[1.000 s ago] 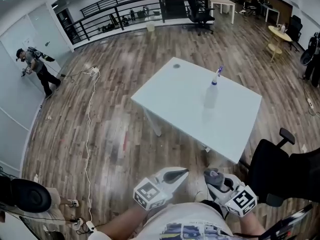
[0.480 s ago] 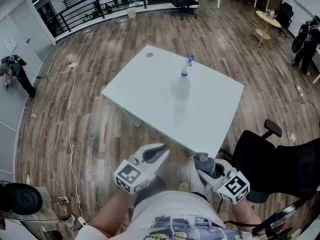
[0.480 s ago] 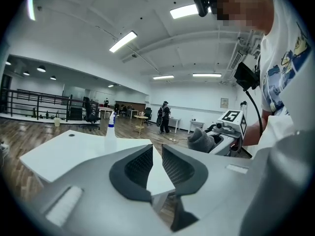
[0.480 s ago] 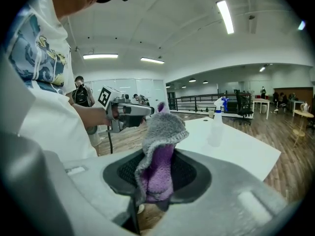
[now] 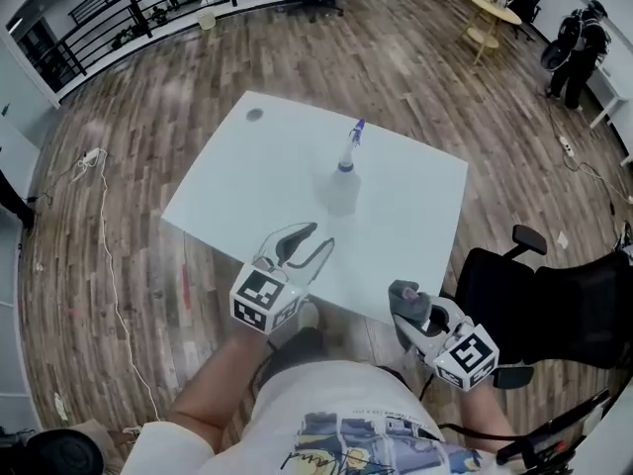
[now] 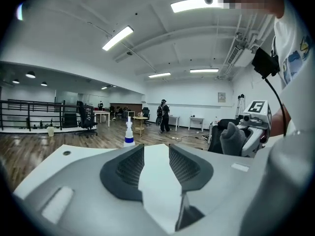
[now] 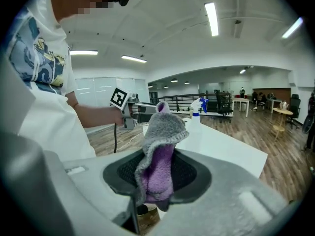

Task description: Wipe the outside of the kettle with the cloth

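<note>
Notably, the left gripper [image 5: 322, 237], just opening empty, could topple the spray bottle [image 5: 341, 186] at twelve o'clock; the right gripper [image 5: 402, 301] clamps the cloth [image 7: 160, 146].

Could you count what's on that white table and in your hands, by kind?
Grippers: 2 (left gripper, jaws just been opening, nothing between them; right gripper, shut on the cloth)
Cloth: 1
Spray bottle: 1
Total: 4
</note>
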### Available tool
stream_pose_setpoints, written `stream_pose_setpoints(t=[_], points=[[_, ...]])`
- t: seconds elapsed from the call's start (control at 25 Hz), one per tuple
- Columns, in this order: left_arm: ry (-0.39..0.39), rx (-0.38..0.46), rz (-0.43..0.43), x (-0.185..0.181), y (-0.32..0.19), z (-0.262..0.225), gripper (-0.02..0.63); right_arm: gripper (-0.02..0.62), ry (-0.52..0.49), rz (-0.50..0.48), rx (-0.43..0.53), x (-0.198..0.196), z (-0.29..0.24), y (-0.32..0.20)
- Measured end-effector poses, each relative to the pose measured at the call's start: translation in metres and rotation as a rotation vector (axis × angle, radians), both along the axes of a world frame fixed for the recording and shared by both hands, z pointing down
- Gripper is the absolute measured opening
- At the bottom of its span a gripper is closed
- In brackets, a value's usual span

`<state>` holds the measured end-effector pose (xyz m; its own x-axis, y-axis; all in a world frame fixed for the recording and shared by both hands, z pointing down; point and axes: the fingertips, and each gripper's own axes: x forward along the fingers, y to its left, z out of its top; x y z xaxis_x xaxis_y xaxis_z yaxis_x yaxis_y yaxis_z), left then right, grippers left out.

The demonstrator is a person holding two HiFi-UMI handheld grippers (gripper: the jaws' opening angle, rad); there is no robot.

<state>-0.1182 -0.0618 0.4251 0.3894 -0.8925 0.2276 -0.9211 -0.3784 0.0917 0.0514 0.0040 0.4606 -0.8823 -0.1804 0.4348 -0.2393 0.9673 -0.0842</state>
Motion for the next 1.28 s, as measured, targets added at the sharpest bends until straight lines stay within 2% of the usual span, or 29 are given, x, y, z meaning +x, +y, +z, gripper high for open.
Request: stream_pose_setpoints(t=[0.16, 0.36, 0.44, 0.76, 0.84, 0.88, 1.08, 1.28], points=[[-0.029, -0.015, 0.051, -0.021, -0.056, 0.012, 0.177, 0.123, 0.005, 0.107, 0.012, -0.029, -0.012, -0.028], [-0.092, -0.003, 0.09, -0.027, -0.117, 0.037, 0.21, 0.123, 0.017, 0.211, 0.019, -0.05, -0.014, -0.044], [-0.103, 0.0, 0.093, -0.024, -0.138, 0.046, 0.236, 0.123, 0.034, 0.238, 0.006, -0.048, -0.013, -0.046], [-0.127, -0.023, 0.112, -0.008, -0.182, 0.07, 0.25, 0.123, 0.071, 0.31, 0.01, -0.027, -0.019, -0.066], [-0.133, -0.053, 0.111, -0.006, -0.187, 0.082, 0.245, 0.123, 0.064, 0.315, 0.007, -0.024, -0.02, -0.069], [-0.13, -0.061, 0.106, -0.007, -0.188, 0.085, 0.221, 0.123, 0.066, 0.309, 0.013, -0.023, -0.022, -0.071], [-0.136, -0.055, 0.122, -0.001, -0.187, 0.083, 0.213, 0.123, 0.045, 0.31, 0.027, -0.011, -0.027, -0.089], [-0.064, -0.062, 0.167, 0.011, -0.176, 0.057, 0.21, 0.123, -0.004, 0.244, 0.072, -0.018, -0.043, -0.117]])
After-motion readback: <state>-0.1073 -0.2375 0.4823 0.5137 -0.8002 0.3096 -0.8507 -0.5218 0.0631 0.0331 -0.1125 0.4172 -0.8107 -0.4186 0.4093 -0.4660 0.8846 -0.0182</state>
